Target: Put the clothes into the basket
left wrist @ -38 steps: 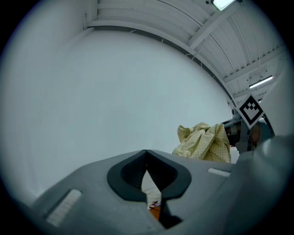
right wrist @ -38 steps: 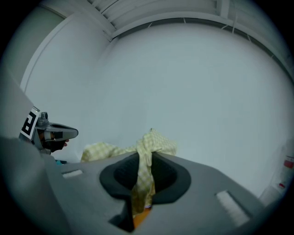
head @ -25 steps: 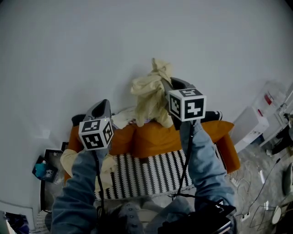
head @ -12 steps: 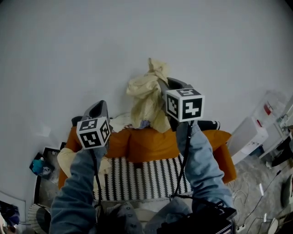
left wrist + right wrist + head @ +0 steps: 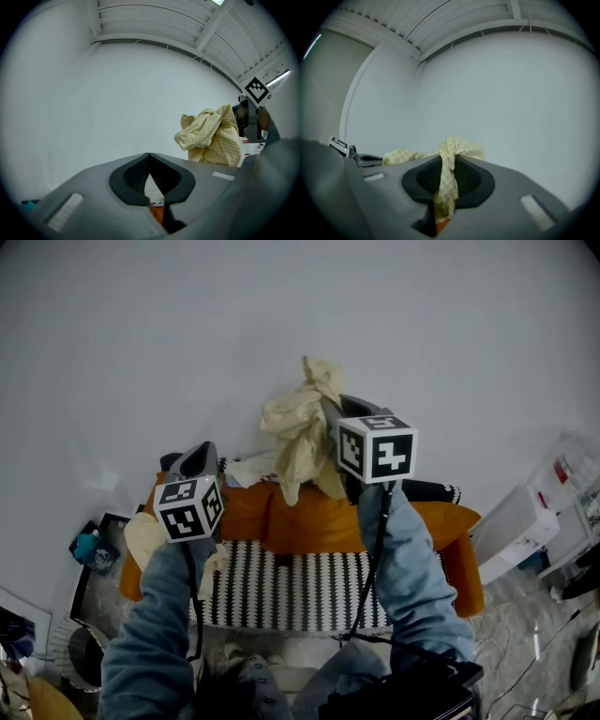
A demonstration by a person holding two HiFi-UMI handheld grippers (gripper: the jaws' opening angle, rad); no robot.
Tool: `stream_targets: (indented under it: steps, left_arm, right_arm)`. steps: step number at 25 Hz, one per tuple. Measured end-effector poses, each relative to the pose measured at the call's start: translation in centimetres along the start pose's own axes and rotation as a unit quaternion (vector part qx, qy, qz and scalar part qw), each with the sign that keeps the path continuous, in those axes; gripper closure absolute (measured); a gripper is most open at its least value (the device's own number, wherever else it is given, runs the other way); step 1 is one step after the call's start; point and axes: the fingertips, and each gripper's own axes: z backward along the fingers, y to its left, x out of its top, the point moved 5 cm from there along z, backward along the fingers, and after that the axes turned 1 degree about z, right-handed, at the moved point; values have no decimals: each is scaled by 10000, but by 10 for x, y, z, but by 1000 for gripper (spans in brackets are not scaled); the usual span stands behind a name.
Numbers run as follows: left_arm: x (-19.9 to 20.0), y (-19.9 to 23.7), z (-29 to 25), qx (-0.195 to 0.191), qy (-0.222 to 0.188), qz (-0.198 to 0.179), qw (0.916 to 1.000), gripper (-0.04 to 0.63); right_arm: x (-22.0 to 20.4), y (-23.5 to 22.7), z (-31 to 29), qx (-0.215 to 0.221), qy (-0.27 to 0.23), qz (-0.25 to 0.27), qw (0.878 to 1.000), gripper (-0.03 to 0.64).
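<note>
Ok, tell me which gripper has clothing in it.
The right gripper: its jaws pinch the pale yellow checked garment, which hangs from them. On the left gripper the jaws meet with nothing between them.

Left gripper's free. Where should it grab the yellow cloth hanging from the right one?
Likely the loose bunch of cloth drooping beside the right gripper, approached level from the left gripper side: it hangs clear of the shut jaws.
</note>
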Motion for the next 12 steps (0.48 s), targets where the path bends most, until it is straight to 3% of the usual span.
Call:
stream_targets:
  steps: [7, 12]
  left_arm:
    - [10, 34, 48, 577, -106, 19, 9983, 594]
    - [17, 91, 94, 1042, -219, -27, 9943, 594]
  right_arm:
    - [24, 50, -9, 607, -201, 116, 9979, 561]
    - [43, 120, -29, 1058, -341, 219, 9936, 561]
